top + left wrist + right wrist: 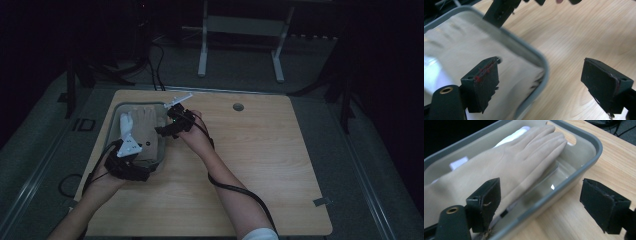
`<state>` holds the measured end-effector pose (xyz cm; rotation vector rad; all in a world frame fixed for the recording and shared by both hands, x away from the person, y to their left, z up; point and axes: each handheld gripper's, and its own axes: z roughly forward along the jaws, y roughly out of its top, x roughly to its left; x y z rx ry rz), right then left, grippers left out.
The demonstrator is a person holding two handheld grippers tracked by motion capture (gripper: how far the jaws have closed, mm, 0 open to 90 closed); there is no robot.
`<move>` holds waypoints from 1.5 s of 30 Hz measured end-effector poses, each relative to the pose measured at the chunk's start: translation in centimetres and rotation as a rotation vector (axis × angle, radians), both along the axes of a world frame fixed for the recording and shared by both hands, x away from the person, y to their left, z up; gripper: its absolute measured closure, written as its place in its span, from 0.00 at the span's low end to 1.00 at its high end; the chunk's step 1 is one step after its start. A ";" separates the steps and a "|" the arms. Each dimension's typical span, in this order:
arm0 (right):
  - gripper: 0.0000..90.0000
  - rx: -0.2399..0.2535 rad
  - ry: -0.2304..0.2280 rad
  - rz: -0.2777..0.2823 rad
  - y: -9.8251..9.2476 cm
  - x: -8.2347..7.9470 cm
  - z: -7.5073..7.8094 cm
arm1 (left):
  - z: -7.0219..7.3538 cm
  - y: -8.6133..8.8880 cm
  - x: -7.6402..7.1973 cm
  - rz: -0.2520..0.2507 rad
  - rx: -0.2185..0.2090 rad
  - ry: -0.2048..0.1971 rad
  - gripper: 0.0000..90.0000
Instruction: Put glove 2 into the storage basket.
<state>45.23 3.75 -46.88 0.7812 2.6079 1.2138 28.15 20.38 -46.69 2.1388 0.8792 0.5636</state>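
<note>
A tan glove (506,167) is lying flat inside the grey tray (584,170) at the table's (260,165) left side. The left gripper (544,82) is hovering with jaws spread wide astride the tray's rim, pinching nothing. The right gripper (541,202) is likewise gaping astride the rim beside the glove, gripping nothing.

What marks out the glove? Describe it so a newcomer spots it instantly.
Start at the wooden table, then find the grey-rimmed clear tray near its far-left corner. The glove lies flat inside: beige, rubbery, fingers together, unlike the white pieces beneath it.
</note>
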 end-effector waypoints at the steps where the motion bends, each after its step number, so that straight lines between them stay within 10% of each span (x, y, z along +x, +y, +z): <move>1: 0.18 -0.003 -0.011 0.003 -0.3 -0.2 0.1 | -0.1 -0.3 -0.1 -0.006 -0.002 -0.009 0.17; 45: 0.18 -0.036 0.007 0.002 -14.0 -4.3 -4.7 | -6.3 -9.9 0.7 -0.198 -0.114 0.128 0.17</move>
